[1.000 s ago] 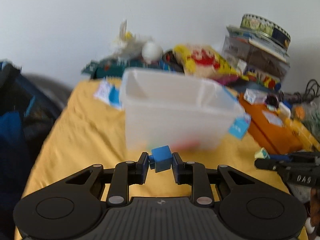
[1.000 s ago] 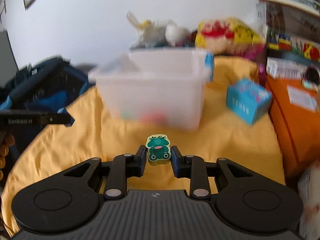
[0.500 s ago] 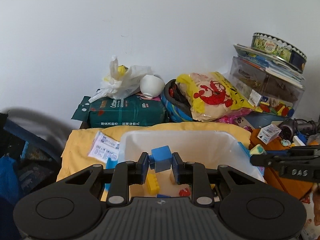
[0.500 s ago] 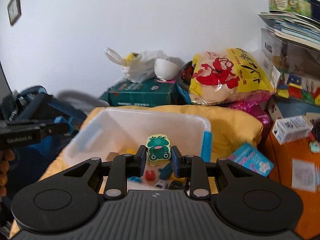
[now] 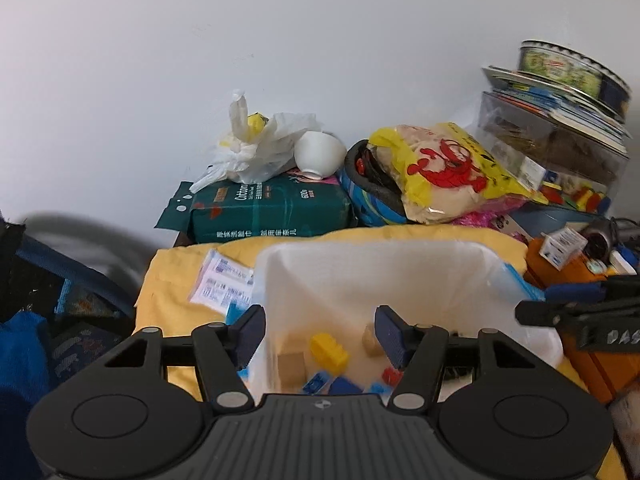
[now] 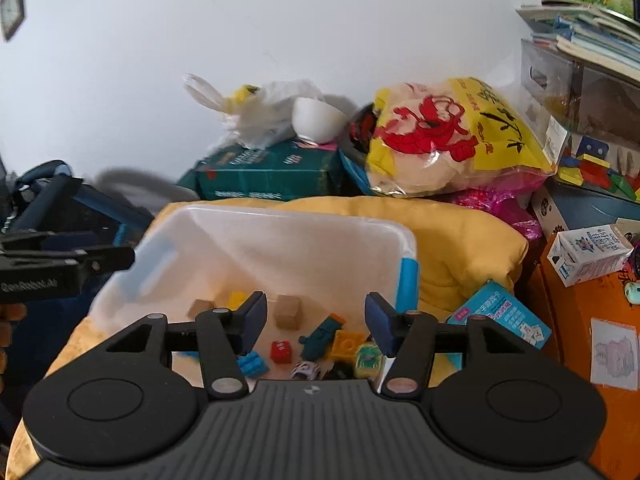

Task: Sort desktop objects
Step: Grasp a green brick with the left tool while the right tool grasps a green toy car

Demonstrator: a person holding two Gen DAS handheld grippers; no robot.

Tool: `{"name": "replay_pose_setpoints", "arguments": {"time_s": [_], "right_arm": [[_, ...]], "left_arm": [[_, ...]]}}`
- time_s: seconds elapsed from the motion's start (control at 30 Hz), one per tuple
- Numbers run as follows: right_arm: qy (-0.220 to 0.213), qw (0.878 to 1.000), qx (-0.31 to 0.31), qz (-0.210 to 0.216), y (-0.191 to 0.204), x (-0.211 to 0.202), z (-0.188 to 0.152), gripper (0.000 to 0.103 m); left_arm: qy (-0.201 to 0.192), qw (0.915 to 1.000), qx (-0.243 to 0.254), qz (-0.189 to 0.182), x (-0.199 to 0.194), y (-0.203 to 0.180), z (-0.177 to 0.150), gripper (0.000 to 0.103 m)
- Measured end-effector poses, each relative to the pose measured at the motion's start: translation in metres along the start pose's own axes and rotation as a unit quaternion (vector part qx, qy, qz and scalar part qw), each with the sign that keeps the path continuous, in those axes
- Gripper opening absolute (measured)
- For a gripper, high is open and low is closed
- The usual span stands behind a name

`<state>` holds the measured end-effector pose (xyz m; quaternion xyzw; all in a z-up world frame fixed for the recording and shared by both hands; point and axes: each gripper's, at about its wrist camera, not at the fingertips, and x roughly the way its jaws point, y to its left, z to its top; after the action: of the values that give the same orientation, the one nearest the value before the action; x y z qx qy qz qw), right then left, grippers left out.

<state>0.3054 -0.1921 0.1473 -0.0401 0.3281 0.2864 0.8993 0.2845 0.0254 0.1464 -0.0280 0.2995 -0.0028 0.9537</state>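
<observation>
L wrist view: our left gripper [image 5: 320,334] hangs w/ jaws wide and empty right over the bin [image 5: 400,252], blocks below; R wrist view: our right gripper [image 6: 316,318] likewise wide and empty over it, so the nearest loose item, the teal box [image 6: 500,316], lies just right of the R jaws.

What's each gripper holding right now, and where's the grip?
Nothing. Left gripper and right gripper both hang open and empty above the plastic bin.

Plain white wall [image 5: 320,60] behind a yellow-covered surface [image 6: 460,240].
</observation>
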Motion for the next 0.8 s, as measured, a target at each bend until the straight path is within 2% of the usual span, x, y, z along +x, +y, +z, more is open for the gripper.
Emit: {"name": "replay_pose_setpoints", "arguments": {"time_s": [0.1, 0.17, 0.3, 0.43, 0.53, 0.6, 0.8], "right_arm": [[-0.007, 1.000, -0.019, 0.019, 0.012, -0.029, -0.031, 0.058], [0.002, 0.999, -0.031, 0.027, 0.019, -0.046, -0.064, 0.058], [0.046, 0.997, -0.053, 0.039, 0.034, -0.070, -0.138, 0.058], [0.096, 0.993, -0.038, 0.058, 0.041, -0.074, -0.186, 0.056], [0.112, 0.992, -0.035, 0.054, 0.044, -0.068, -0.201, 0.054], [0.118, 0.991, -0.043, 0.040, 0.049, -0.064, -0.207, 0.048], [0.126, 0.990, -0.047, 0.034, 0.051, -0.054, -0.211, 0.047]], "left_arm": [[-0.001, 0.9998, 0.006, -0.021, -0.028, 0.003, -0.039, 0.064], [0.006, 0.9997, 0.000, -0.024, -0.045, 0.003, -0.072, 0.064], [0.034, 0.9985, 0.007, -0.043, -0.070, -0.007, -0.139, 0.064], [0.067, 0.9953, 0.006, -0.069, -0.082, -0.024, -0.186, 0.064], [0.078, 0.9926, 0.045, -0.082, -0.080, -0.045, -0.205, 0.064], [0.080, 0.9914, 0.061, -0.084, -0.077, -0.054, -0.212, 0.064], [0.102, 0.9886, 0.079, -0.078, -0.058, -0.070, -0.225, 0.064]]}}
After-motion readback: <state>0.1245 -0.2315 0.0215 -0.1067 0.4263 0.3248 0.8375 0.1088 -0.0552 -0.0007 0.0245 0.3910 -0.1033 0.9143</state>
